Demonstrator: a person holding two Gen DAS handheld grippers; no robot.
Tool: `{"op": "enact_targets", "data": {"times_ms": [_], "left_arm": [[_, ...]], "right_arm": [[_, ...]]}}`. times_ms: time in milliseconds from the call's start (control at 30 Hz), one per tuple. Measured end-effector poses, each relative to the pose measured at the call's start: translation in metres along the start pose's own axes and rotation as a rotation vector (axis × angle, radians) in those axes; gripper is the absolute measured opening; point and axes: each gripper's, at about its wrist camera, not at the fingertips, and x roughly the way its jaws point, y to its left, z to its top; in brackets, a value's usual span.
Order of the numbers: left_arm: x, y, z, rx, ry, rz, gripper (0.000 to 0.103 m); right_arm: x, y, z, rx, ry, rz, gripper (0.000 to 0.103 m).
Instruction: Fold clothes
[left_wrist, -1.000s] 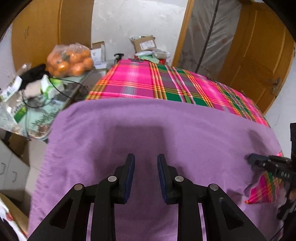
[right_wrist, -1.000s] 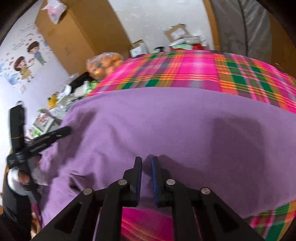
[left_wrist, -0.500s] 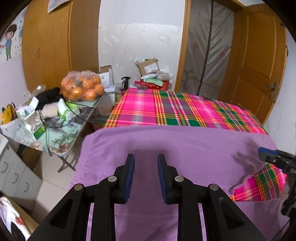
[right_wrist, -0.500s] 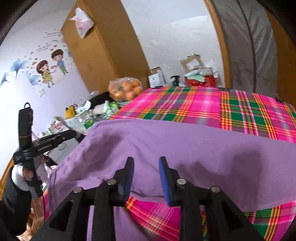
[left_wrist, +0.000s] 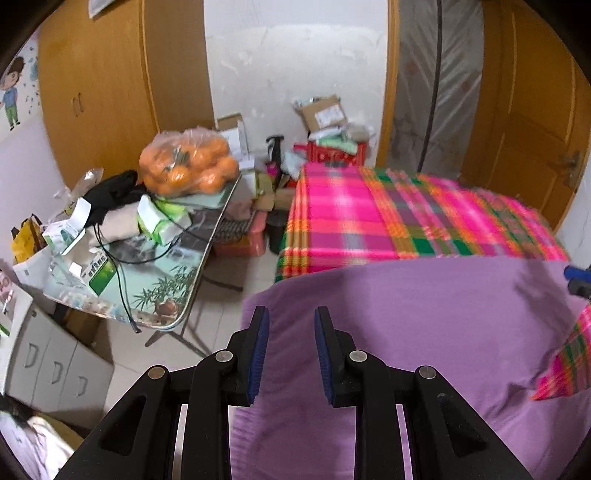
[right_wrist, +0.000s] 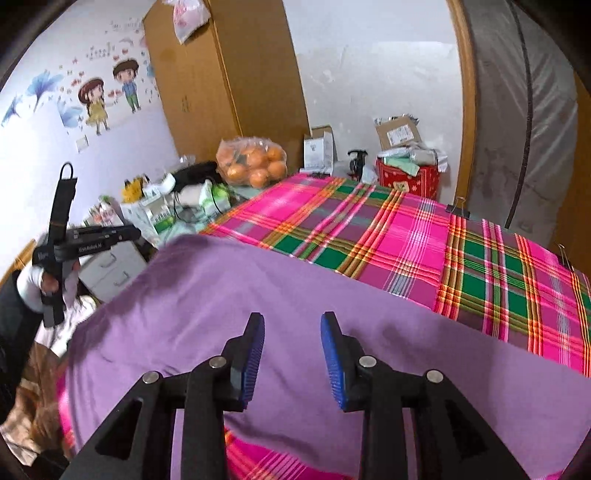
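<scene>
A purple garment (left_wrist: 424, 314) lies spread over the near part of a table covered in pink and green plaid cloth (left_wrist: 369, 221). My left gripper (left_wrist: 291, 317) hangs open above the garment's left edge, with nothing between its blue pads. My right gripper (right_wrist: 292, 321) is open wider above the garment (right_wrist: 295, 288) near its front edge, also holding nothing. A strip of plaid cloth (right_wrist: 406, 229) shows under that front edge. In the right wrist view the left gripper (right_wrist: 92, 236) appears at the far left, held in a hand. The right gripper's tip (left_wrist: 578, 280) peeks in at the left wrist view's right edge.
Left of the bench stands a glass-topped side table (left_wrist: 173, 291) crowded with a bag of oranges (left_wrist: 188, 162), boxes and cables. White drawers (left_wrist: 51, 365) sit at lower left. A red box (right_wrist: 406, 177) and cartons stand at the far end. Binder clips (right_wrist: 458, 212) grip the cloth's right edge.
Both grippers have lifted off the garment. The right jaws went from nearly shut at the cloth to wide apart. The left view has swung left toward the side table.
</scene>
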Motion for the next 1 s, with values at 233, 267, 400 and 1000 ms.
{"op": "enact_targets", "data": {"times_ms": [233, 267, 400, 1000], "left_arm": [[0.048, 0.01, 0.008, 0.094, 0.059, -0.024, 0.026], [0.054, 0.009, 0.01, 0.114, 0.057, -0.026, 0.026], [0.069, 0.005, 0.017, 0.169, 0.057, -0.042, 0.027], [0.112, -0.012, 0.021, 0.292, 0.083, -0.174, 0.033]], "right_arm": [[0.046, -0.024, 0.012, -0.06, 0.078, -0.027, 0.032], [0.052, -0.028, 0.014, -0.066, 0.088, -0.029, 0.032], [0.07, -0.037, 0.02, -0.102, 0.11, -0.027, 0.032], [0.121, -0.068, 0.027, -0.141, 0.193, 0.028, 0.035]]}}
